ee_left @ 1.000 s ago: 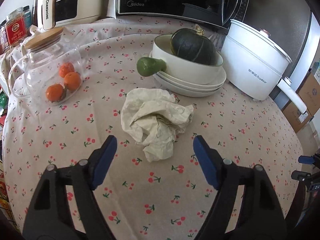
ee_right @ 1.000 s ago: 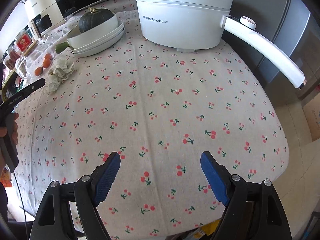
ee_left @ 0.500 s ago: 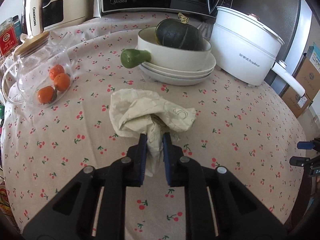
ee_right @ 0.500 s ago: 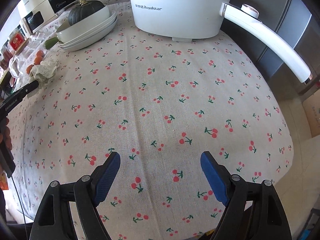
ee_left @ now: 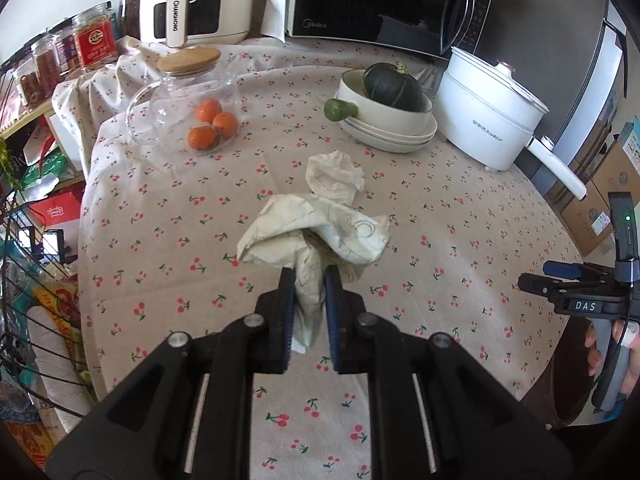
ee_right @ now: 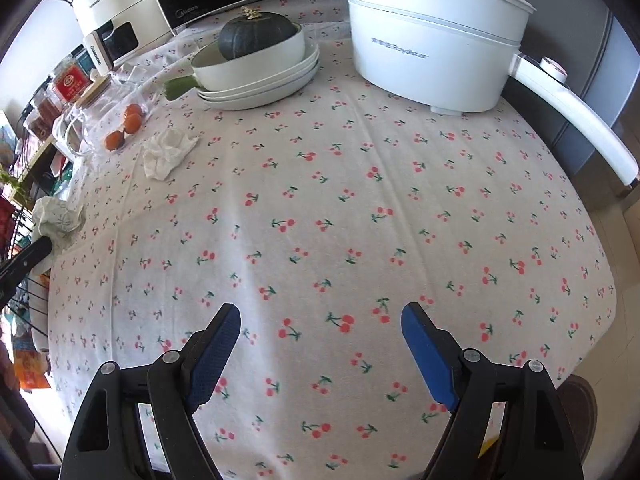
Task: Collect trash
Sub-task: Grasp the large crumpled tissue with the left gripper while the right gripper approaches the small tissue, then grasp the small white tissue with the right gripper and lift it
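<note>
A crumpled cream paper wad (ee_left: 316, 236) hangs lifted off the cherry-print tablecloth (ee_left: 460, 264), pinched by my left gripper (ee_left: 310, 292), which is shut on its lower end. In the right wrist view the same held paper wad (ee_right: 58, 218) shows at the table's left edge. A second crumpled white tissue (ee_left: 334, 176) lies on the cloth just beyond it, also seen as the white tissue (ee_right: 166, 152) near the glass jar. My right gripper (ee_right: 320, 334) hovers open over bare cloth near the front edge, with nothing between its fingers; it also shows as the right gripper (ee_left: 560, 272) at the right rim.
A glass jar (ee_left: 182, 108) with oranges stands at back left. Stacked white dishes (ee_left: 386, 124) hold a dark squash, beside a white electric pot (ee_left: 490, 120) with a long handle. A microwave and air fryer line the back. A wire rack (ee_left: 24, 280) with packets stands left of the table.
My left gripper closed on the cream paper wad and lifted it back toward the table's near left side, uncovering a second tissue. The right gripper drifted over the cloth, still open.
</note>
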Available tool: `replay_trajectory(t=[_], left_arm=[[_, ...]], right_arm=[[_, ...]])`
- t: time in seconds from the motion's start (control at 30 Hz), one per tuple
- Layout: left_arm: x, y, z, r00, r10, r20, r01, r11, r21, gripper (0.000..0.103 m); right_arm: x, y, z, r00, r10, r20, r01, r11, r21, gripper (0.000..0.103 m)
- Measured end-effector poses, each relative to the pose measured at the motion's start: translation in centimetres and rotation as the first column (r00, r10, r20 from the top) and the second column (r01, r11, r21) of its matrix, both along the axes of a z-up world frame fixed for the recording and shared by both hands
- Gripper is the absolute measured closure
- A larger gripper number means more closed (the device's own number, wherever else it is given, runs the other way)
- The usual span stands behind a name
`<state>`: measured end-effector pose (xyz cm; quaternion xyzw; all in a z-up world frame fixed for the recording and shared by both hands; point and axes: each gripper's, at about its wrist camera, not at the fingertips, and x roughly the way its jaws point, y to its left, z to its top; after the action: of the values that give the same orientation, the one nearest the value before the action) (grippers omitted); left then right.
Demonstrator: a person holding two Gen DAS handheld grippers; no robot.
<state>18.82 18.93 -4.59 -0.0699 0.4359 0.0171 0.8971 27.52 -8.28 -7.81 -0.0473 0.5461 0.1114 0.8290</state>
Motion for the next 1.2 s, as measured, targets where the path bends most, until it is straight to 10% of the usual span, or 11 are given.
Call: replay_trajectory(t=[0.43, 0.8, 1.0, 1.2], left_arm=[[0.2, 7.4, -2.8, 0.983, 0.182, 0.003, -0.182, 0.983, 0.029, 0.087], [0.2, 8.9, -3.6, 0.976, 0.218, -0.011, -0.218, 0.976, 0.01, 0.087], [0.1, 8.0, -3.0, 0.979, 0.202, -0.001, -0.202, 0.979, -0.003, 0.087], [-0.3, 6.2, -2.6, 0.985, 0.172, -0.001, -0.172, 0.985, -0.013, 0.087]], right_arm=[[6.8, 17.3, -5.3, 0.987, 0.149, 0.065, -0.152, 0.988, 0.034, 0.018], [11.2, 22.0, -7.4, 0.971, 0.118, 0.208, -0.113, 0.993, -0.037, 0.016], [11.1, 22.3, -6.9, 0.961, 0.18, 0.21, -0.178, 0.984, -0.032, 0.075], [8.7, 20.3, -5.0, 0.951, 0.208, 0.227, -0.208, 0.978, -0.027, 0.081]])
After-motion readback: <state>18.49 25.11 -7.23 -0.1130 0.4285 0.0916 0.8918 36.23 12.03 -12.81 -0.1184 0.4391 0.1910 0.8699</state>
